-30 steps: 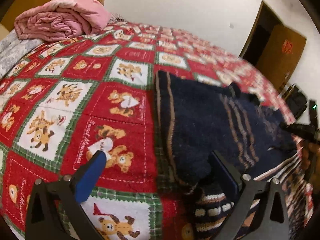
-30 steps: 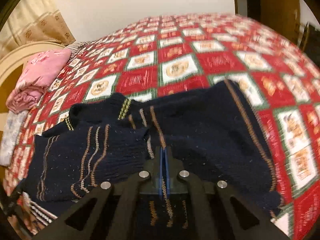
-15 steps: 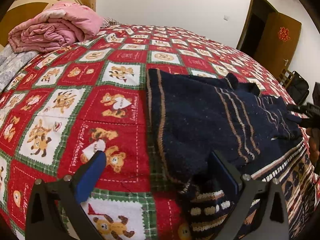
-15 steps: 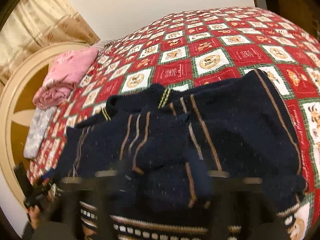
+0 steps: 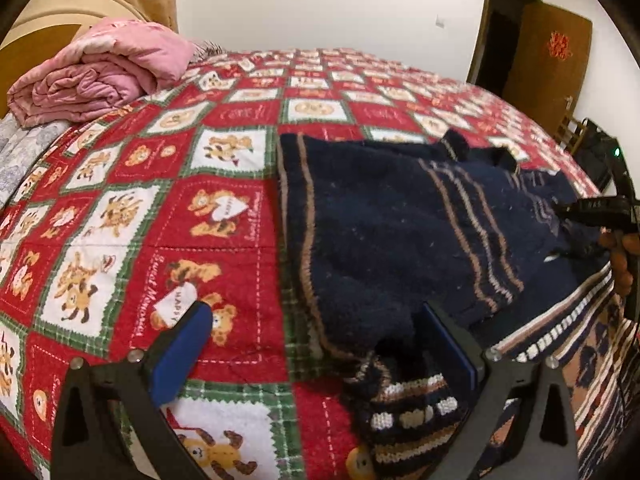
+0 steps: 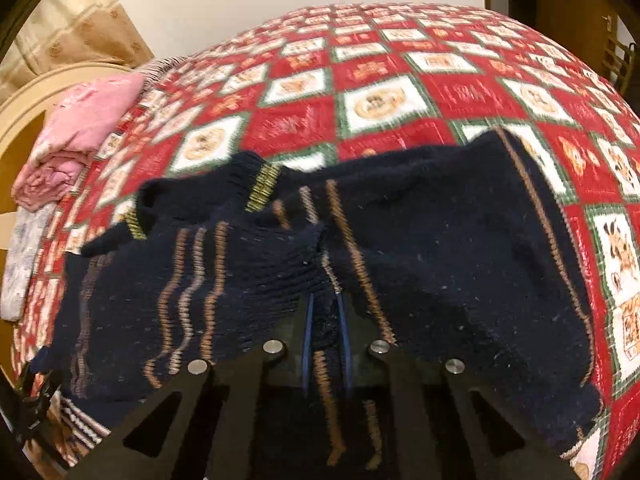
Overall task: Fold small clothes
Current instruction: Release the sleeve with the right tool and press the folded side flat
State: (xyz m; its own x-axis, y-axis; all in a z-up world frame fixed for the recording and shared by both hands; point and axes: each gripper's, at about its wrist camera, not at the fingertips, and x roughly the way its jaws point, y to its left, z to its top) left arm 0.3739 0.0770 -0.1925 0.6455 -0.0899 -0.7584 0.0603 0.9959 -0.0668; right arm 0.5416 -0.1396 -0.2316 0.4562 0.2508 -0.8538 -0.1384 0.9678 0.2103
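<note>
We see a bed (image 5: 120, 208) under a red teddy-bear patchwork quilt (image 6: 440, 92), with a folded pink blanket (image 5: 100, 76) by the headboard. On the quilt lies the navy knitted sweater (image 5: 380, 220) with tan stripes, partly folded, its patterned hem toward us. Our right gripper (image 6: 324, 320) has just been closing, and its blue fingers (image 6: 307, 332) are clenched on a fold of the sweater. Our left gripper (image 5: 316, 340) stands released, one finger over the quilt, the other at the sweater's edge
</note>
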